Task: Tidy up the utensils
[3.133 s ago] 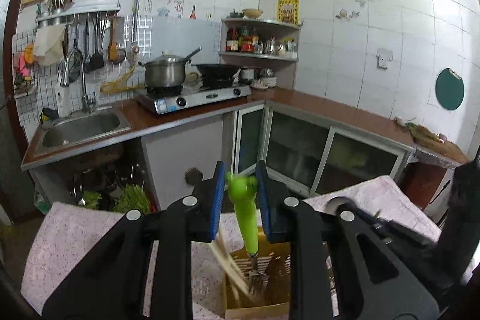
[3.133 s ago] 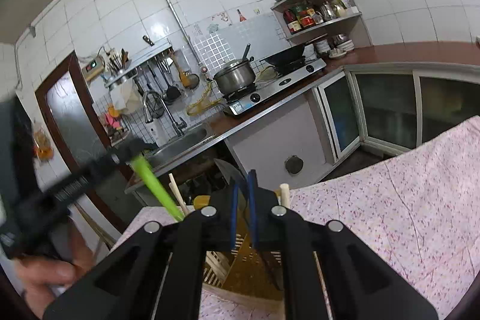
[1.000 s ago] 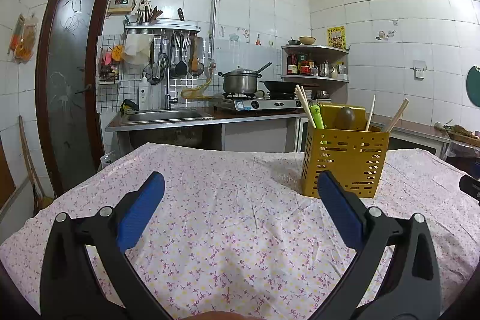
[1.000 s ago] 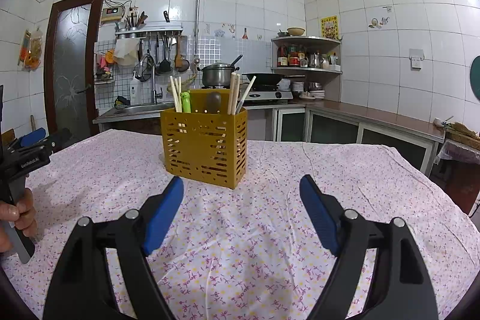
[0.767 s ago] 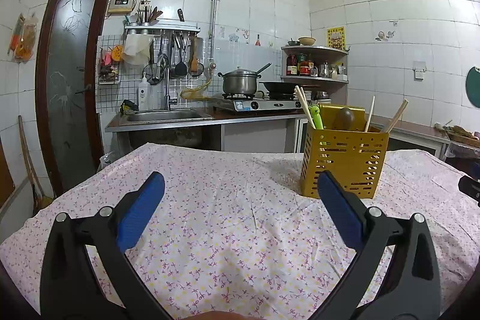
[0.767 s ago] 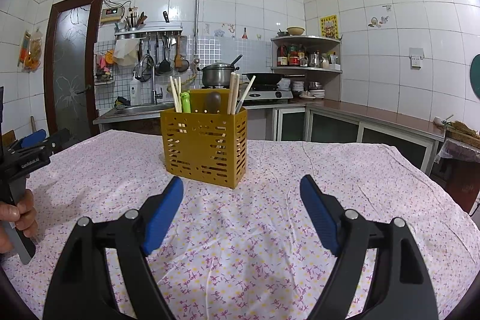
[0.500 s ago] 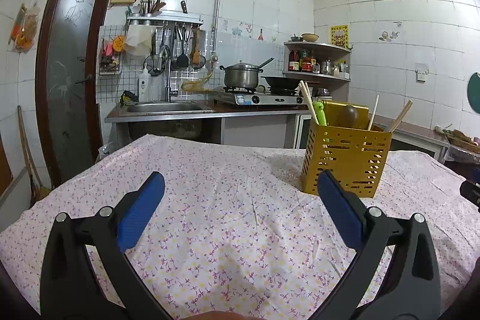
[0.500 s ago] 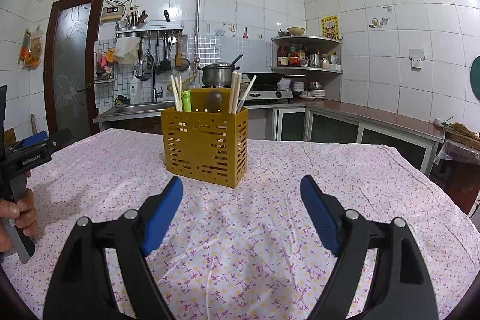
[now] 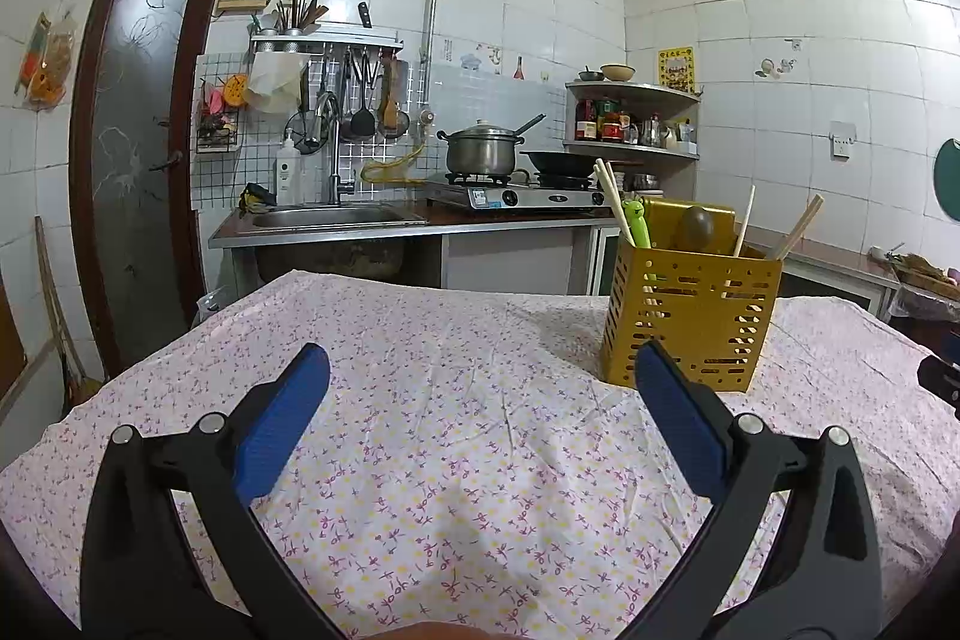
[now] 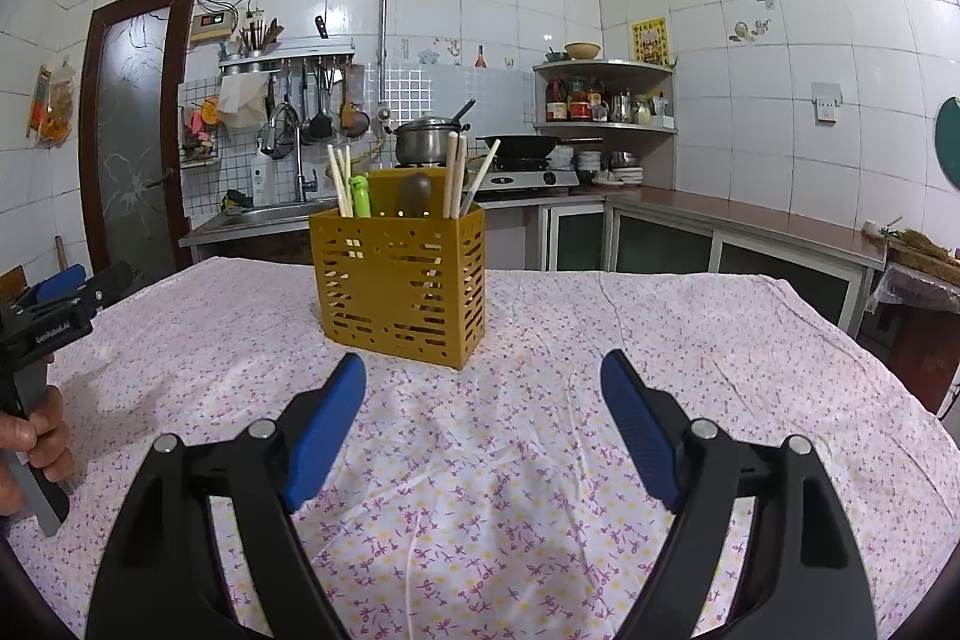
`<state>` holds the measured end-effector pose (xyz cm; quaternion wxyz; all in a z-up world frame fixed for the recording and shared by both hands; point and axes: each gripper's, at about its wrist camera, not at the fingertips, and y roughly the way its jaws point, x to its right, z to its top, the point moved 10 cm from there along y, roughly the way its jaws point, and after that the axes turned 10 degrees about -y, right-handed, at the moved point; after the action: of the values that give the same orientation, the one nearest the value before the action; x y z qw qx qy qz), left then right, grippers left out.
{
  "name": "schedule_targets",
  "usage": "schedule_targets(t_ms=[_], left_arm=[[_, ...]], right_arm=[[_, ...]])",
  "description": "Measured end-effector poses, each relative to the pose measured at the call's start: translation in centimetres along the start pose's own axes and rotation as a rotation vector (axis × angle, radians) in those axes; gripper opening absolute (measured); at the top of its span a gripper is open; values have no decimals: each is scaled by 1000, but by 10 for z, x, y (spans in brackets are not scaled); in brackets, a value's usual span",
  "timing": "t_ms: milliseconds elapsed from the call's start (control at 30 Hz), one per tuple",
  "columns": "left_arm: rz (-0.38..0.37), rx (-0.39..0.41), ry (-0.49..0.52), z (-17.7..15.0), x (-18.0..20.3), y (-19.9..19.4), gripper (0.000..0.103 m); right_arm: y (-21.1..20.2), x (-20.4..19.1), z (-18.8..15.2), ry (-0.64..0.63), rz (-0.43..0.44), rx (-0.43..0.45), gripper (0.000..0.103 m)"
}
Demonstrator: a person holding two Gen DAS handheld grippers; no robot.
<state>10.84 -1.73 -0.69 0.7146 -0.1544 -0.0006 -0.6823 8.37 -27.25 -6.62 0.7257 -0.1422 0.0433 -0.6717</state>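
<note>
A yellow perforated utensil holder [image 9: 690, 322] [image 10: 399, 289] stands upright on the floral tablecloth [image 9: 456, 400]. It holds wooden chopsticks [image 10: 339, 181], a green-handled utensil [image 10: 360, 196] and a dark spoon [image 10: 415, 190]. My left gripper [image 9: 480, 400] is open and empty, low over the cloth, with the holder ahead to its right. My right gripper [image 10: 483, 412] is open and empty, with the holder straight ahead. The left gripper also shows at the left edge of the right wrist view [image 10: 60, 304], held by a hand.
A kitchen counter with sink [image 9: 330, 217], a gas stove with a pot [image 9: 480, 151] and a corner shelf [image 9: 630, 118] lie behind the table. A door [image 9: 138, 148] is at the left. The table's edges fall away at left and right.
3.1 s ago my left gripper held the green utensil over the holder and the right was shut. Both have since opened and drawn back. In the last second the left view shifted slightly.
</note>
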Motion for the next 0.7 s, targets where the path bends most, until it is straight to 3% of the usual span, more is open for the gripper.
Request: schedule_targets(t_ms=[433, 700], left_arm=[[-2, -14, -7, -2, -1, 3, 98], [-1, 7, 29, -2, 8, -1, 98]], right_arm=[[4, 9, -5, 46, 6, -11, 82], [1, -2, -1, -4, 8, 3, 82]])
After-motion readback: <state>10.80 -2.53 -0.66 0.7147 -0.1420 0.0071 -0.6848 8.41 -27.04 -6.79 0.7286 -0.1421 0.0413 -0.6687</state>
